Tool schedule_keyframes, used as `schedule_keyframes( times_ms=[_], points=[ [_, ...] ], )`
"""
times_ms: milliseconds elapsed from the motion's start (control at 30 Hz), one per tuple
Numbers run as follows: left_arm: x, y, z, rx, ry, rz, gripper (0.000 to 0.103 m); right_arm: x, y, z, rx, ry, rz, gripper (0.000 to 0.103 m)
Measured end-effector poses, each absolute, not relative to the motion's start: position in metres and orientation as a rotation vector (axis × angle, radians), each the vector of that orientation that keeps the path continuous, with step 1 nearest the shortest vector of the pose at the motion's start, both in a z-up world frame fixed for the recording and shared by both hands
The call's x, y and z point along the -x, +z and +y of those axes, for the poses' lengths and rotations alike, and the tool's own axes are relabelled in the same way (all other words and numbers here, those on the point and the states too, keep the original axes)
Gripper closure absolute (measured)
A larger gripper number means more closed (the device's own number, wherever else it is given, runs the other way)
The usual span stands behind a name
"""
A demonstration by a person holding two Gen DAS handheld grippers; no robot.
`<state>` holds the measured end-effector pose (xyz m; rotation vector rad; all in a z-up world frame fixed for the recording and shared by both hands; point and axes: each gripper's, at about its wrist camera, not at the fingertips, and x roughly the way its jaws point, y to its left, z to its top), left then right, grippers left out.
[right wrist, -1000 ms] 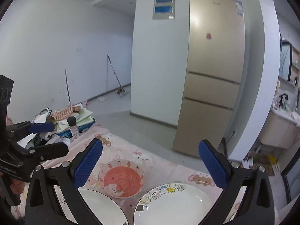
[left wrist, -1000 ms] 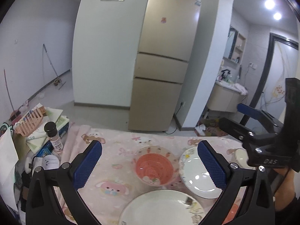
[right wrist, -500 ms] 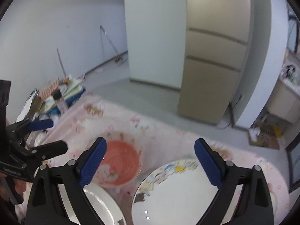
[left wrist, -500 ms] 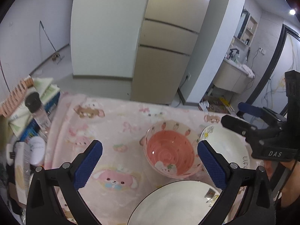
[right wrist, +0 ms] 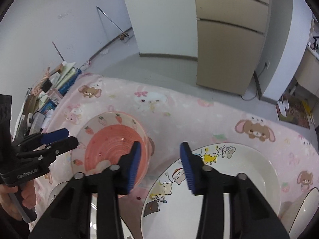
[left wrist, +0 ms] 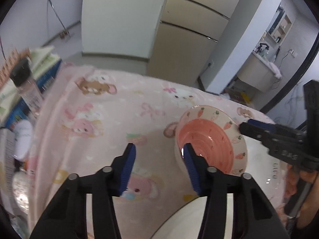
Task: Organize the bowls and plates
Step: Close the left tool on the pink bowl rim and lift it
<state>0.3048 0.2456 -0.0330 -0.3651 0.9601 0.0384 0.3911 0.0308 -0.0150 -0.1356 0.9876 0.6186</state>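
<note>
Pink tablecloth (right wrist: 199,111): one pink bowl (right wrist: 111,147), two white plates (right wrist: 249,179).

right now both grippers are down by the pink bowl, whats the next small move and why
Probably ease both grippers onto opposite sides of the pink bowl's rim. The left gripper and right gripper have closing jaws that each straddle a rim edge without yet pinching it; the cartoon plate lies alongside.

Both tools are black plastic two-finger grippers (left wrist: 157,152) (right wrist: 160,149) with ribbed blue pads (left wrist: 127,169), silver screws and small white lettering.
</note>
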Motion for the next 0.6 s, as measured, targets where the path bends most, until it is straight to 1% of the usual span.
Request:
schedule_keyframes(
  times_ms=[33, 133, 233, 267, 333, 400, 433, 467, 500, 533, 600],
  points=[
    [-0.307, -0.034, 0.247, 0.391, 0.012, 0.968, 0.065, -0.392, -0.017, 0.032, 0.130, 0.623, 0.999, 0.069],
    [-0.312, -0.037, 0.247, 0.425, 0.021, 0.990, 0.065, -0.394, -0.024, 0.034, 0.110, 0.634, 1.017, 0.071],
    [-0.318, -0.041, 0.244, 0.435, 0.010, 1.012, 0.066, -0.395, -0.031, 0.036, 0.115, 0.639, 1.030, 0.076],
    [-0.321, -0.044, 0.242, 0.435, -0.005, 1.023, 0.067, -0.395, -0.032, 0.037, 0.116, 0.643, 1.029, 0.079],
    [-0.324, -0.047, 0.238, 0.428, -0.017, 1.031, 0.067, -0.395, -0.035, 0.039, 0.108, 0.663, 1.037, 0.081],
    [-0.330, -0.051, 0.235, 0.427, -0.023, 1.045, 0.067, -0.395, -0.037, 0.044, 0.125, 0.665, 1.041, 0.088],
    [-0.332, -0.053, 0.233, 0.428, -0.024, 1.051, 0.068, -0.395, -0.039, 0.047, 0.141, 0.664, 1.041, 0.088],
    [-0.334, -0.055, 0.232, 0.434, -0.023, 1.057, 0.075, -0.395, -0.041, 0.050, 0.149, 0.660, 1.045, 0.088],
    [-0.336, -0.058, 0.231, 0.445, -0.022, 1.063, 0.077, -0.395, -0.042, 0.052, 0.152, 0.659, 1.052, 0.088],
    [-0.338, -0.059, 0.231, 0.451, -0.023, 1.063, 0.081, -0.396, -0.044, 0.054, 0.156, 0.660, 1.062, 0.088],
    [-0.341, -0.060, 0.227, 0.431, -0.027, 1.071, 0.084, -0.395, -0.049, 0.057, 0.167, 0.674, 1.082, 0.088]
  ],
)
